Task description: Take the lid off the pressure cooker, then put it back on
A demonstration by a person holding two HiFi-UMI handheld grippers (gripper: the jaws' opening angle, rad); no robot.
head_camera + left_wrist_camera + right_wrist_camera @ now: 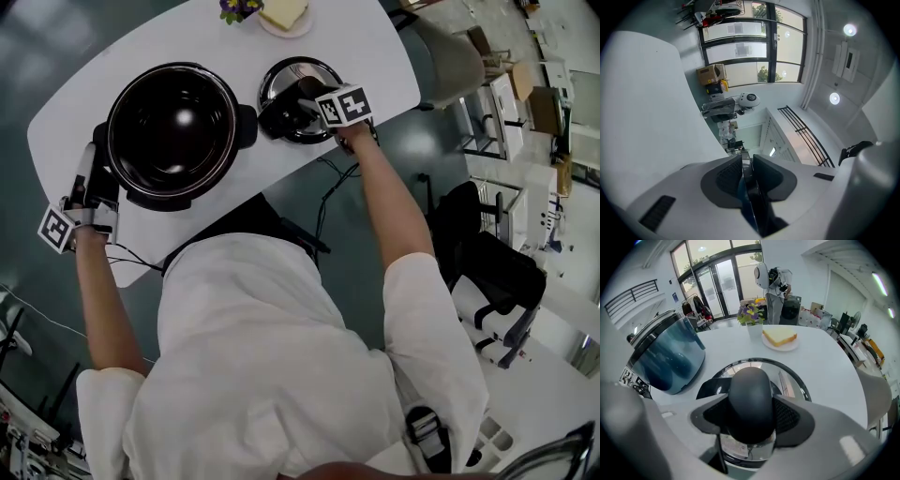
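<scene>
The open pressure cooker pot (pixel 173 131), black with a shiny inner bowl, stands on the left of the white table (pixel 375 56). My left gripper (pixel 94 183) is at the pot's left side, pointing level. In the left gripper view it (pixel 747 173) is shut on a thin dark side handle (pixel 757 206). The round shiny lid (pixel 281 80) lies on the table to the right of the pot. My right gripper (pixel 305 98) points steeply down onto it. In the right gripper view its pads (pixel 794 416) clamp the lid's black knob (pixel 750 394), above the lid's rim (pixel 792 376). The pot (pixel 668 357) shows at the left.
A plate with a yellow slice (pixel 284 17) and a small pot of flowers (pixel 239 7) stand at the table's far edge, behind the lid. A grey chair (pixel 450 56) is at the table's right end. Cables hang below the near edge (pixel 328 202).
</scene>
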